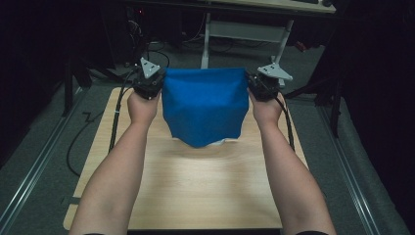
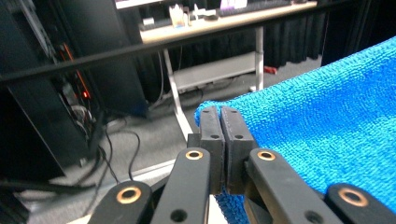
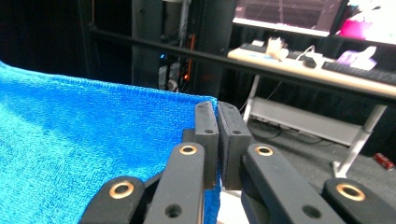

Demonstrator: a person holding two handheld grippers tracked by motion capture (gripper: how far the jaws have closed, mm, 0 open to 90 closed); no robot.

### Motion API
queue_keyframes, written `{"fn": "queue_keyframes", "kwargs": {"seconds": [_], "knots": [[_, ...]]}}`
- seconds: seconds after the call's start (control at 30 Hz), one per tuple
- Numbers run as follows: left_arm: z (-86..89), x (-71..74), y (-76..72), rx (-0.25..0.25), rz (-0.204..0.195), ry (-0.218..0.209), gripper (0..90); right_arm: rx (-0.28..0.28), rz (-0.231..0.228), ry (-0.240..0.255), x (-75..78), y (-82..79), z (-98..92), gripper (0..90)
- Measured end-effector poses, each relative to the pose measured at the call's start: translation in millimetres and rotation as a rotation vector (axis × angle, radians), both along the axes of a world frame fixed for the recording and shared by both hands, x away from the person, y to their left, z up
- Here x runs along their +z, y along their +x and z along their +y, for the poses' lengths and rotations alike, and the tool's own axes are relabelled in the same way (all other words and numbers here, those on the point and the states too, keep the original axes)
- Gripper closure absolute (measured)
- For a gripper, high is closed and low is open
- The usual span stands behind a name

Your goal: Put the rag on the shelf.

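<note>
A blue towel (image 1: pixel 203 105) hangs stretched between my two grippers above the far half of the wooden table (image 1: pixel 195 191); its lower edge droops to a point close to the tabletop. My left gripper (image 1: pixel 155 82) is shut on the towel's top left corner, and in the left gripper view its jaws (image 2: pixel 220 114) pinch the terry cloth (image 2: pixel 327 135). My right gripper (image 1: pixel 253 82) is shut on the top right corner; the right gripper view has the jaws (image 3: pixel 215 112) closed over the towel's edge (image 3: pixel 84 154). A small pale object (image 1: pixel 218 143) peeks out beneath the towel's bottom.
A desk on white legs (image 1: pixel 244 29) stands beyond the table, carrying a keyboard and monitors (image 3: pixel 299 18). Cables (image 1: pixel 78 142) trail on the grey floor to the left. Metal rails (image 1: pixel 352 171) run along both sides of the table.
</note>
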State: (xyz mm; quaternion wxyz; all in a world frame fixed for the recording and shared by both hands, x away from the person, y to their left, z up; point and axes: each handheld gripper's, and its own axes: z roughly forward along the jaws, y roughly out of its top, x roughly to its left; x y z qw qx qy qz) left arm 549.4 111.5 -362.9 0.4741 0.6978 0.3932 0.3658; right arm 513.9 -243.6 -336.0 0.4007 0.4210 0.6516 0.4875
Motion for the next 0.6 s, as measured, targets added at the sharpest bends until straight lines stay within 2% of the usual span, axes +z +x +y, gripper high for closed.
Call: {"fn": "queue_keyframes", "kwargs": {"seconds": [0.03,0.07,0.1,0.17,0.27,0.3,0.33,0.43,0.5,0.6], "knots": [[1.8,-13.4,1.9,-0.001,0.031,0.007,89.0,0.008,0.027,0.006,-6.9,3.8,1.3,88.4],[1.8,-13.4,1.9,-0.001,0.031,0.007,89.0,0.008,0.027,0.006,-6.9,3.8,1.3,88.4],[2.6,-19.7,2.2,-0.001,0.043,0.01,89.0,0.007,0.046,-0.014,-14.8,6.7,3.9,88.4],[4.2,-27.8,1.7,-0.001,0.055,0.004,89.0,0.006,0.055,-0.031,-20.9,8.2,5.9,88.3],[6.2,-36.1,0.6,-0.007,0.077,-0.011,89.0,0.004,0.066,-0.035,-27.1,9.3,6.9,88.4],[5.6,-38.2,0.5,-0.012,0.084,-0.004,89.0,0.002,0.073,-0.038,-30.1,9.7,6.7,88.4],[5.1,-41.4,-1.3,-0.016,0.075,-0.007,89.0,-0.004,0.083,-0.031,-36.7,9.7,5.5,88.4],[5.0,-45.2,-1.8,-0.022,0.089,-0.021,89.0,-0.006,0.096,-0.024,-42.9,8.8,3.7,88.4],[3.1,-53.1,-3.7,-0.03,0.104,-0.015,89.0,-0.009,0.116,-0.03,-54.3,7.1,0.6,88.3],[1.8,-58.3,-5.3,-0.036,0.117,-0.011,88.9,-0.012,0.131,-0.031,-60.8,5.5,-1.4,88.3]]}}
